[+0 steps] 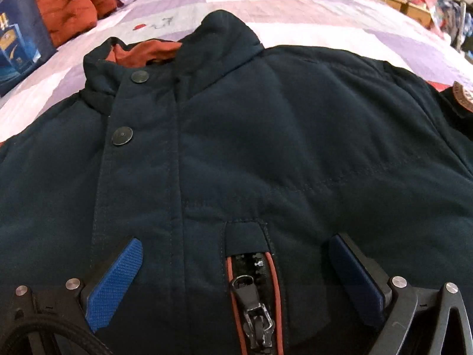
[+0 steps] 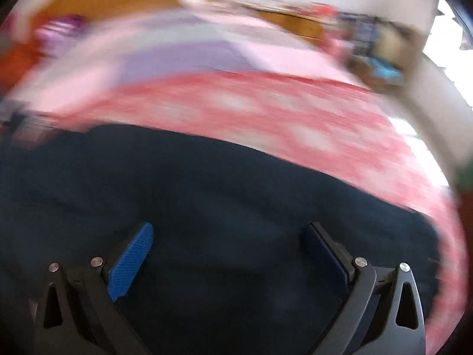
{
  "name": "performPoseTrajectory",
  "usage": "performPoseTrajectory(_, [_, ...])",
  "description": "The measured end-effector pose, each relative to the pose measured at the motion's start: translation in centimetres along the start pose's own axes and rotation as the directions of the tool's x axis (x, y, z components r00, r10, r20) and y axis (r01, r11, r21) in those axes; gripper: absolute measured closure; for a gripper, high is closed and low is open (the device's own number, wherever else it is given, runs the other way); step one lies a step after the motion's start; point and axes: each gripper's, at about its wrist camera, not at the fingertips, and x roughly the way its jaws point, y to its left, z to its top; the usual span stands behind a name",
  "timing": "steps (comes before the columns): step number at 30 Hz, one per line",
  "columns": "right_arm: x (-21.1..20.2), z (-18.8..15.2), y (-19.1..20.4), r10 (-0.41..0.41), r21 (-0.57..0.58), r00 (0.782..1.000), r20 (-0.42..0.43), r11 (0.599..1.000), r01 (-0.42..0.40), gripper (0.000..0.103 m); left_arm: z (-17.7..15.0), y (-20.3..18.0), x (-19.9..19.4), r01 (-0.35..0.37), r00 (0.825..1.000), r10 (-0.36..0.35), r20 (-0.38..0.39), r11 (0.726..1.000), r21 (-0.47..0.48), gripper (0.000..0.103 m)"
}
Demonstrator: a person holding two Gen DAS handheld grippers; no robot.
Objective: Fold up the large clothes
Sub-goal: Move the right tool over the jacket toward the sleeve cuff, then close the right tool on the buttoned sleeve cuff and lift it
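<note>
A dark navy jacket point(image 1: 266, 136) lies front-up on the bed, collar away from me, with orange lining, two metal snaps and a chest pocket zipper point(image 1: 255, 301). My left gripper point(image 1: 236, 251) is open just above the jacket's chest, its blue pads either side of the zipper, holding nothing. In the right wrist view, which is blurred, the same navy jacket point(image 2: 207, 195) fills the lower half. My right gripper point(image 2: 229, 236) is open over it and empty.
The jacket lies on a purple and pink patchwork bedspread point(image 1: 266, 3). A red patterned cloth point(image 2: 266, 112) lies beyond the jacket. An orange quilted garment point(image 1: 74, 9) and a blue box point(image 1: 20, 41) sit at the far left. Clutter lines the far right edge point(image 1: 443, 11).
</note>
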Motion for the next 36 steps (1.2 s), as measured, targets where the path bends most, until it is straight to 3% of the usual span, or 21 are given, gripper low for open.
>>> performPoseTrajectory(2, [-0.3,-1.7,-6.0,-0.019,0.104,1.000,0.007,0.994,0.018,0.001,-0.2,-0.5,-0.1,-0.025,1.000,0.025,0.011,0.999,0.019,0.000])
performPoseTrajectory(4, [-0.7,-3.2,-10.2,-0.113,0.113,0.994,-0.004,0.987,0.113,0.001,-0.4,-0.7,-0.2,-0.033,0.999,0.033,0.017,0.999,0.023,0.000])
performPoseTrajectory(5, [-0.9,-3.5,-11.3,-0.068,0.127,0.998,-0.001,0.990,0.067,0.003,-0.5,-0.8,-0.2,-0.035,0.999,0.035,0.019,0.999,0.024,0.000])
performPoseTrajectory(11, [-1.7,-2.8,-9.5,-0.125,0.006,0.992,0.024,0.992,0.125,0.004,-0.9,-1.4,-0.3,-0.067,0.997,0.066,0.028,0.997,0.038,0.000])
performPoseTrajectory(14, [-2.0,-4.3,-14.1,-0.158,0.136,0.987,-0.002,0.978,0.157,0.003,-1.0,-1.7,-0.4,-0.080,0.996,0.079,0.031,0.996,0.047,0.000])
performPoseTrajectory(16, [-2.7,-5.7,-18.4,-0.131,0.295,0.991,-0.030,0.946,0.134,0.003,-0.9,-1.6,-0.2,-0.086,0.996,0.085,0.033,0.995,0.052,0.000])
performPoseTrajectory(17, [-3.5,-6.4,-19.7,-0.162,0.333,0.985,-0.055,0.927,0.171,0.003,-1.0,-1.7,-0.2,-0.089,0.996,0.087,0.036,0.995,0.053,0.000])
performPoseTrajectory(20, [-6.5,-7.4,-18.9,-0.198,0.313,0.979,-0.056,0.927,0.205,0.003,-1.1,-1.8,-0.3,-0.100,0.994,0.098,0.044,0.993,0.058,0.000])
performPoseTrajectory(22, [-7.9,-8.1,-17.4,-0.121,0.335,0.991,-0.057,0.933,0.133,0.003,-1.1,-1.8,-0.2,-0.099,0.994,0.097,0.043,0.993,0.058,0.000])
performPoseTrajectory(23, [-8.7,-8.9,-16.3,-0.009,0.364,0.999,-0.043,0.931,0.024,0.003,-1.2,-1.8,-0.3,-0.098,0.994,0.096,0.043,0.993,0.057,0.000])
performPoseTrajectory(26, [-8.4,-10.0,-14.1,0.182,0.457,0.983,-0.029,0.877,-0.149,0.003,-1.1,-1.8,-0.3,-0.100,0.994,0.097,0.044,0.993,0.059,0.000])
performPoseTrajectory(28, [-7.1,-10.5,-12.8,0.285,0.556,0.958,-0.024,0.800,-0.225,0.003,-1.1,-1.8,-0.3,-0.098,0.994,0.096,0.043,0.993,0.058,0.000])
performPoseTrajectory(30, [-5.6,-10.7,-12.2,0.305,0.643,0.952,-0.001,0.730,-0.233,0.000,-1.1,-1.8,-0.3,-0.097,0.995,0.094,0.043,0.994,0.058,0.000])
performPoseTrajectory(32, [-4.9,-10.3,-12.5,0.276,0.697,0.960,0.041,0.681,-0.226,0.000,-1.2,-1.8,-0.2,-0.093,0.995,0.091,0.043,0.994,0.055,0.000])
performPoseTrajectory(35, [-4.1,-9.0,-13.5,0.245,0.783,0.962,0.118,0.573,-0.242,0.000,-1.2,-1.8,-0.2,-0.094,0.995,0.092,0.043,0.994,0.056,0.000])
performPoseTrajectory(36, [-3.9,-8.6,-14.0,0.227,0.793,0.963,0.143,0.556,-0.249,0.004,-1.2,-1.8,-0.2,-0.094,0.995,0.092,0.043,0.994,0.056,0.000])
